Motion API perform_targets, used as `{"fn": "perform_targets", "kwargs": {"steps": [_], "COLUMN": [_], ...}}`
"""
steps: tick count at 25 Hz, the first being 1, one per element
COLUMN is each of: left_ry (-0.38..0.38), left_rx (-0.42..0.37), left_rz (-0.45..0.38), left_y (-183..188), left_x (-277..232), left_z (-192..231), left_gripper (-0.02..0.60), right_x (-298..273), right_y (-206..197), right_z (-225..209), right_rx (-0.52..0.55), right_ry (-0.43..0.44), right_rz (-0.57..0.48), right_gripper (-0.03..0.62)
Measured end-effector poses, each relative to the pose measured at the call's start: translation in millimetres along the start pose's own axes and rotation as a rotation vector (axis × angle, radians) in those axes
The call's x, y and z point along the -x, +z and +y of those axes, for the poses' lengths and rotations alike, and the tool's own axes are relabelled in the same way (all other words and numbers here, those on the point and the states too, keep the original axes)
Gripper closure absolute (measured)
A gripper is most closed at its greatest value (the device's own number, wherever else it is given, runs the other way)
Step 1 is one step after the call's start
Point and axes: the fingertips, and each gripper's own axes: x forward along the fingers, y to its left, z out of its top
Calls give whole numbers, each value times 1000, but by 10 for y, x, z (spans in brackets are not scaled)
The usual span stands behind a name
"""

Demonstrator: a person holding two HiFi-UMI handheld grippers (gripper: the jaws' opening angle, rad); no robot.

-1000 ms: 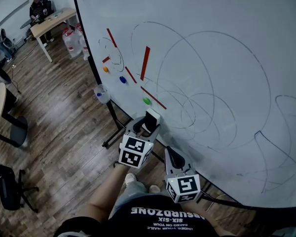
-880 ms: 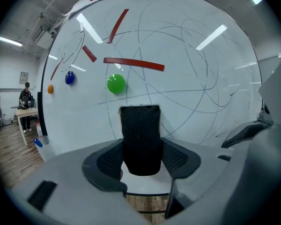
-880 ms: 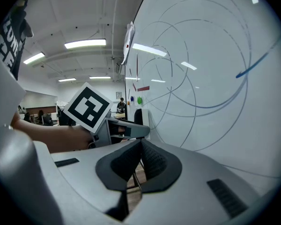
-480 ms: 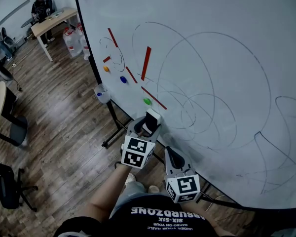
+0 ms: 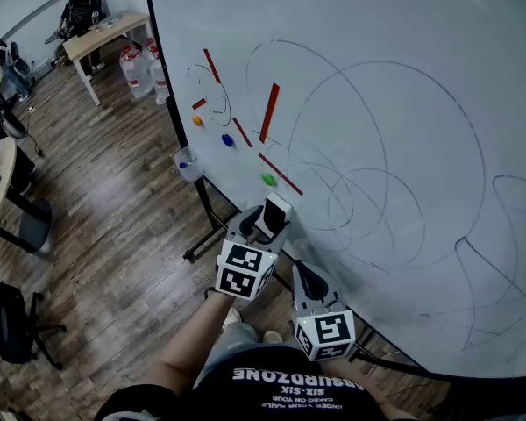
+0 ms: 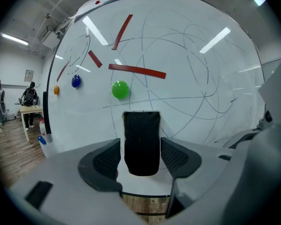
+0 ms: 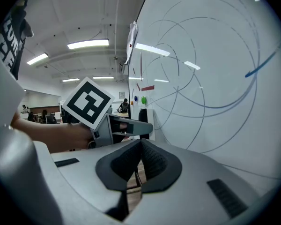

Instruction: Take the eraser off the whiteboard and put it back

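The black felt eraser with a white back sits against the whiteboard, just below a green magnet. My left gripper is open, its jaws on either side of the eraser's lower end. In the left gripper view the eraser nearly fills the space between the pads, with a thin gap on the left. My right gripper hangs lower right of it, shut and empty, close to the board. From the right gripper view the eraser shows beyond the left gripper.
Red magnetic strips and blue and orange magnets stick to the scribbled board. A cup hangs at its left edge above the stand's leg. Water bottles, a desk with a person and chairs stand on the wooden floor.
The head view has shifted slightly right. The eraser stays in the same spot below the green magnet, and both grippers hold their places.
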Motion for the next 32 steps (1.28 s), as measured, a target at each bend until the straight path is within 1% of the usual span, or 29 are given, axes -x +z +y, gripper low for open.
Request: {"fn": "perform_targets", "kwargs": {"steps": [4, 10, 14, 17, 23, 28, 32], "left_ry": [-8, 5, -16, -21, 4, 21, 38], "left_rx": [27, 65, 94, 98, 100, 82, 85], "left_rz": [-20, -39, -54, -50, -67, -68, -75], "left_y": [38, 25, -14, -52, -47, -57, -84], "left_x": [117, 290, 394, 461, 613, 711, 793], "left_z": [-19, 29, 25, 10, 35, 40, 50], "left_gripper": [328, 330, 330, 330, 333, 373, 471], "right_x": [-26, -81, -104, -109, -113, -125, -130], "right_y": [1, 10, 22, 28, 63, 69, 73], "right_z": [35, 143, 210, 250, 282, 303, 305], "right_rx": [0, -1, 4, 6, 7, 8, 10], "right_ry": [15, 50, 69, 77, 79, 81, 77], "right_rz": [-1, -5, -9, -13, -31, -33, -31], "right_gripper": [595, 596, 595, 596, 595, 595, 597]}}
